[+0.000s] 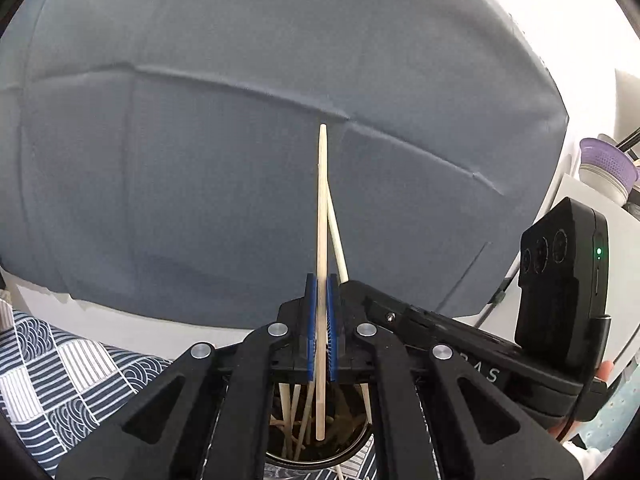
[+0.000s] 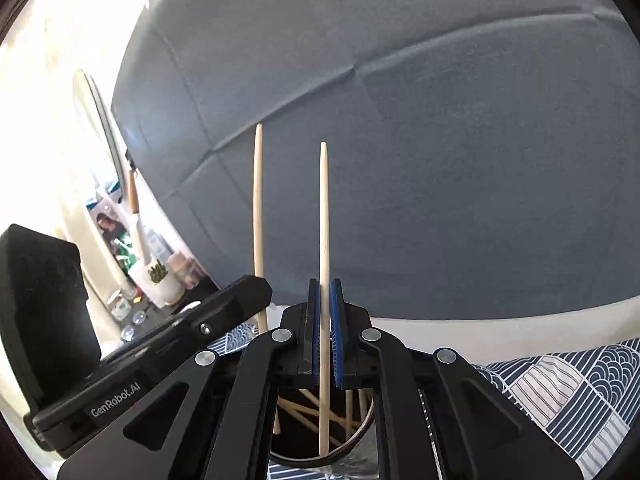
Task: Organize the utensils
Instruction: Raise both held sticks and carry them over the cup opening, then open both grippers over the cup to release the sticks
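**Both tools clamped on chopsticks above the holder**

The left tool (image 1: 320, 280) is closed on a single pale wooden chopstick (image 1: 322, 220), pinched between its blue pads (image 1: 311, 308). The stick runs straight ahead of the tool, its tapered tip pointing forward toward a grey-blue cloth backdrop (image 1: 200, 120), while its blunt end hangs back behind the pads, over the mouth of a dark round holder (image 1: 320, 456). More chopsticks lie jumbled inside that holder — directly beneath the tool's linkage.

Just right of the left tool, the black body of the right tool reaches in, and a second chopstick crosses behind the first at a slight angle.

The right tool (image 2: 325, 284) is likewise closed on its own chopstick (image 2: 324, 220), held between blue pads (image 2: 335, 336) and pointing forward, tip ahead. Its lower end dips into the holder (image 2: 360, 440) under the tool, where other sticks are piled crosswise. To the left of this tool stands the left tool's chopstick (image 2: 258, 200), nearly parallel and close by, with the left tool's black housing below it.

Beneath both tools — a navy-and-white patterned cloth (image 2: 560, 392) covers the table. Off to the right tool's far left, a potted plant (image 2: 160, 280) and small jars sit in bright light.
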### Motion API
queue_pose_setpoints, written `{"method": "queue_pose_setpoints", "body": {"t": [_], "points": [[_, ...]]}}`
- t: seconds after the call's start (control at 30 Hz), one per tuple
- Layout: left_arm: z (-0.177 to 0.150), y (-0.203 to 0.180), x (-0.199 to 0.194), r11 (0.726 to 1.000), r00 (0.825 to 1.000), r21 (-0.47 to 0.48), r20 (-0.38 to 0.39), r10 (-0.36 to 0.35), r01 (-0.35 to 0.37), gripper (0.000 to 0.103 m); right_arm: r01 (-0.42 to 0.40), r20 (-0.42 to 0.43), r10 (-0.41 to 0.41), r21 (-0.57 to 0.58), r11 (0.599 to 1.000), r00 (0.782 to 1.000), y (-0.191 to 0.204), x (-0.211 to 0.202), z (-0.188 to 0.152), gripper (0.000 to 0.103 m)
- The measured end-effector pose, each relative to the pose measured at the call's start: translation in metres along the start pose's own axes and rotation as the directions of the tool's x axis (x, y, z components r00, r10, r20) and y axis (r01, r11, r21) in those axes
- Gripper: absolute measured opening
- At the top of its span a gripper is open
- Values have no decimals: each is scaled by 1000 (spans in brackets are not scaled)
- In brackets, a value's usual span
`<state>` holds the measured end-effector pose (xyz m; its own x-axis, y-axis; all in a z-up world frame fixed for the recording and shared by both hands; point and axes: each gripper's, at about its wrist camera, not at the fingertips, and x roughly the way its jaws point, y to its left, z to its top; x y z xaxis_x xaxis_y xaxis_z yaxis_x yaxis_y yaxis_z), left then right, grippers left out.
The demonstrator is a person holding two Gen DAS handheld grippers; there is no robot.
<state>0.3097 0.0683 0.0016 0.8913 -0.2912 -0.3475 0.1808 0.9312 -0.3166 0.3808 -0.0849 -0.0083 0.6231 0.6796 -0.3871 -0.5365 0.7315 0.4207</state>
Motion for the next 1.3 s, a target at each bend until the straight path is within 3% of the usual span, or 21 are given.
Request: {"method": "queue_pose_setpoints", "body": {"t": [0.4, 0.53, 0.83, 0.9, 0.97, 1.13, 1.2, 1.27, 1.3], "points": [[-16, 6, 3, 997, 1000, 82, -13, -11, 12, 5, -21, 108, 18, 23, 1000, 994, 2, 9, -5, 5], [-20, 13, -3, 998, 1000, 64, 3, -21, 21, 5, 2, 152, -10, 48, 999, 988, 3, 6, -18, 5], [-27, 18, -19, 998, 1000, 66, -5, -21, 21, 6, 61, 51, -57, -84, 995, 997, 21, -5, -51, 5], [-26, 16, -23, 997, 1000, 76, -6, -17, 18, 12, 72, 30, -70, -93, 993, 997, 20, -11, -55, 5], [-24, 15, -29, 997, 1000, 71, 8, -16, 15, 24, 92, -2, -93, -116, 989, 996, 21, -15, -59, 8], [-17, 9, -45, 998, 999, 64, 39, -10, 8, 38, 190, -20, -196, -171, 967, 980, 19, -34, -64, 9], [-13, 7, -51, 998, 999, 57, 44, 0, -2, 49, 209, -24, -216, -172, 963, 976, 15, -49, -63, 19], [-11, 5, -56, 998, 999, 53, 39, 16, -18, 62, 229, -28, -236, -162, 960, 971, 13, -62, -62, 56], [-11, 4, -58, 998, 999, 53, 32, 25, -27, 63, 241, -34, -249, -157, 958, 968, 11, -66, -62, 57]]}}
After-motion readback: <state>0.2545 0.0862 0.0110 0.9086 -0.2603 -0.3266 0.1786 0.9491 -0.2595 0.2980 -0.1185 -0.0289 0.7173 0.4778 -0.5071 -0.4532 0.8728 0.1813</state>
